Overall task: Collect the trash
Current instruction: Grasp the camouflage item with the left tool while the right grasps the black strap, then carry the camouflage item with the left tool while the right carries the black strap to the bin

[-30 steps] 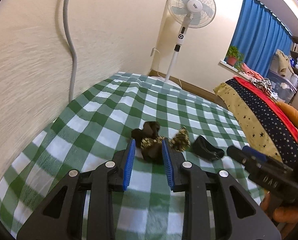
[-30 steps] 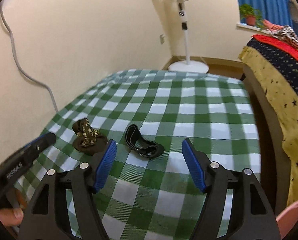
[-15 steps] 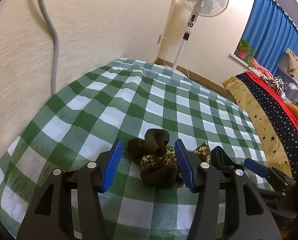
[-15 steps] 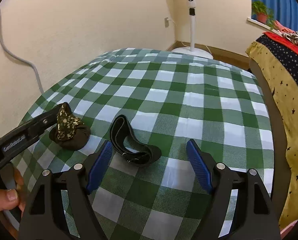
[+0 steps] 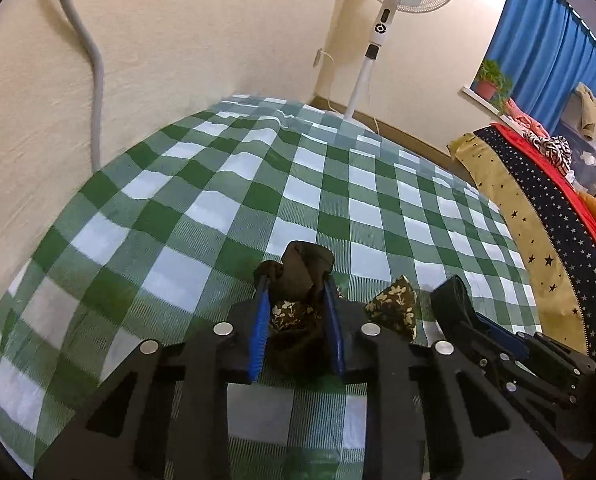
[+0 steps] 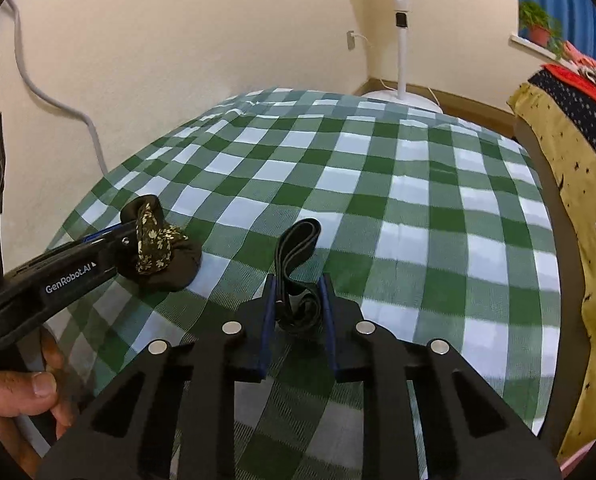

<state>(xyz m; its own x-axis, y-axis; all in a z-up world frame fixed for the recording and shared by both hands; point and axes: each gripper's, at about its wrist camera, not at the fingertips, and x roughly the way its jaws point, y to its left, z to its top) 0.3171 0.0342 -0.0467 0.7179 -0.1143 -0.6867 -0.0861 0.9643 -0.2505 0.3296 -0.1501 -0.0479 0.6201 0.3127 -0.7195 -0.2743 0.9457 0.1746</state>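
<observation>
Both claws have just been closing, and each one now has something between its blue pads. The left claw (image 5: 295,320) pinches the dark bundle of cloth with little flowers (image 5: 298,300), which a moment ago sat loose between wide pads. The right claw (image 6: 298,312) squeezes the near end of the black strap (image 6: 298,264); its far loop lies flat on the checked cloth (image 6: 418,208). Both things are near the front edge of the bench, the bundle toward the left side and the strap just to its right, close together but apart.

I think both pieces of trash are caught now, so lifting them comes next.

The rest of the bench is bare all the way to its far edge. A wall (image 5: 177,60) with a grey hose (image 5: 93,92) runs along the left edge. A fan (image 6: 402,28) stands past the far corner. A starry blanket (image 6: 570,152) hangs close by the right edge. Up is the easy way out.
</observation>
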